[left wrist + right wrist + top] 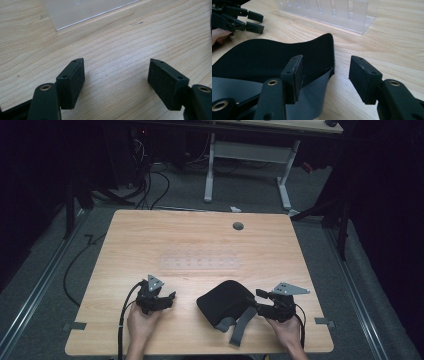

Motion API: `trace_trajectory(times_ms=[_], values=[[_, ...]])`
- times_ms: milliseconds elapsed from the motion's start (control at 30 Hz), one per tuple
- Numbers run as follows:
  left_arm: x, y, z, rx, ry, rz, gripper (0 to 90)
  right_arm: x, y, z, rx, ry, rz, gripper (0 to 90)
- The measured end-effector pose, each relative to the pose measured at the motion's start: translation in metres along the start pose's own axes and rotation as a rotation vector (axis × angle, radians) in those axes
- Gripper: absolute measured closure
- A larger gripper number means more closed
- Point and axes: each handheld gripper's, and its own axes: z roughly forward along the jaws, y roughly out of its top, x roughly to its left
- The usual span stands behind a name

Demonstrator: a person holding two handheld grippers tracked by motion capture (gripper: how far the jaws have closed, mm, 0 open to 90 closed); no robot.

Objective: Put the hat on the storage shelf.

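Observation:
A black soft fabric piece [225, 301] with grey straps [242, 326] lies on the wooden table [150, 235] near the front, right of centre. My right gripper [256, 301] is at its right edge and stands open. In the right gripper view, the right gripper [328, 75] has one jaw over the black fabric [274, 57] and grey strap [312, 97] and the other over bare wood; neither pad presses on the fabric. My left gripper [169, 300] rests at the front left, open, with only bare wood between its jaws [116, 77]. It also appears in the right gripper view [254, 22].
A clear plastic rack with slots [197, 262] lies across the middle of the table, beyond both grippers [82, 10] [329, 11]. A round grey cable hole [238, 226] sits near the far edge. Another desk's legs and cables stand on the floor behind.

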Motion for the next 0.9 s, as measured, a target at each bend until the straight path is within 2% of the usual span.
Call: trace_trajectory(times_ms=[633, 900], values=[[0.000, 0.000, 0.000, 0.000, 0.001, 0.001, 29.8, 0.001, -0.007, 0.032, 0.080, 0.067, 0.030, 45.5], [0.000, 0.000, 0.000, 0.000, 0.001, 0.001, 29.8, 0.002, -0.009, 0.041, 0.097, 0.087, 0.026, 46.9]])
